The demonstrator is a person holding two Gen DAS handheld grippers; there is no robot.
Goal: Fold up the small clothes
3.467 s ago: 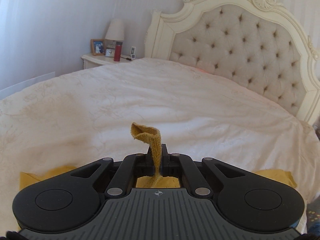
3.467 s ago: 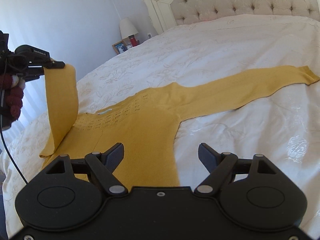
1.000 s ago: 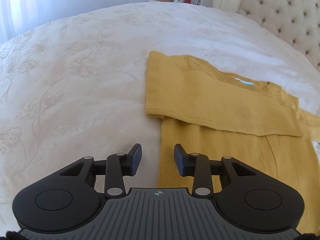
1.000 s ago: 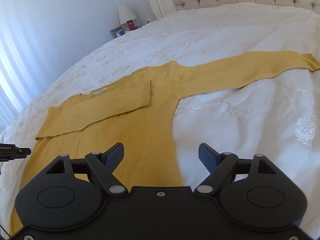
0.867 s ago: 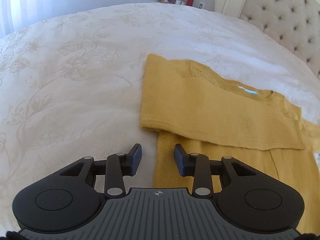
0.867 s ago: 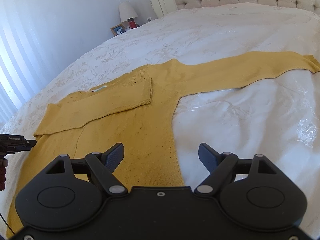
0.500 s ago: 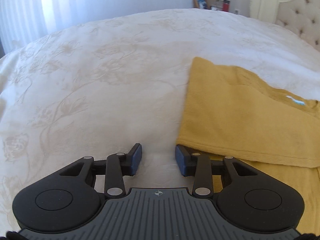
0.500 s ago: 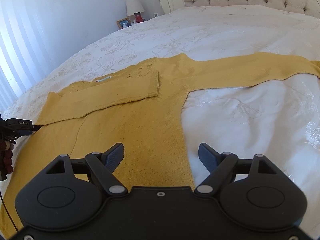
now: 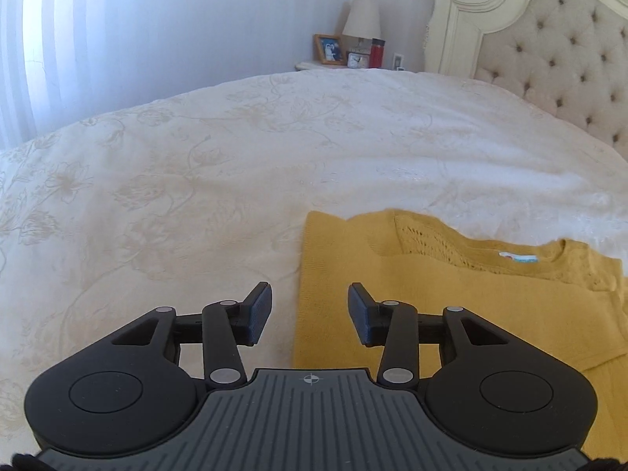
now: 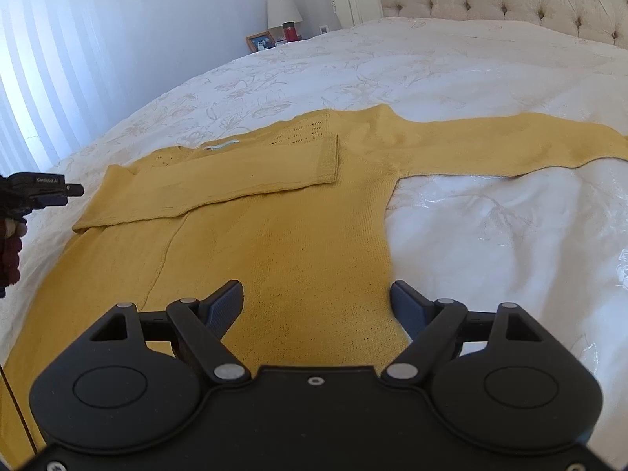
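Mid-fold on the bed (image 10: pixel 490 59): one sleeve of the yellow sweater (image 10: pixel 274 243) lies across its chest, left gripper (image 9: pixel 310 314) opening w/ nothing between its jaws, right gripper (image 10: pixel 316 306) wide apart & empty (the outstretched sleeve (image 10: pixel 510 141) likely needs pinching next).

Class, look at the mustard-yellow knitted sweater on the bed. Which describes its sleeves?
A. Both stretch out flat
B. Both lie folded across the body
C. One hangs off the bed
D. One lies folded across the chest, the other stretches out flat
D: on the mustard-yellow knitted sweater, one sleeve lies folded across the chest while the other sleeve stretches out flat over the white bedspread.
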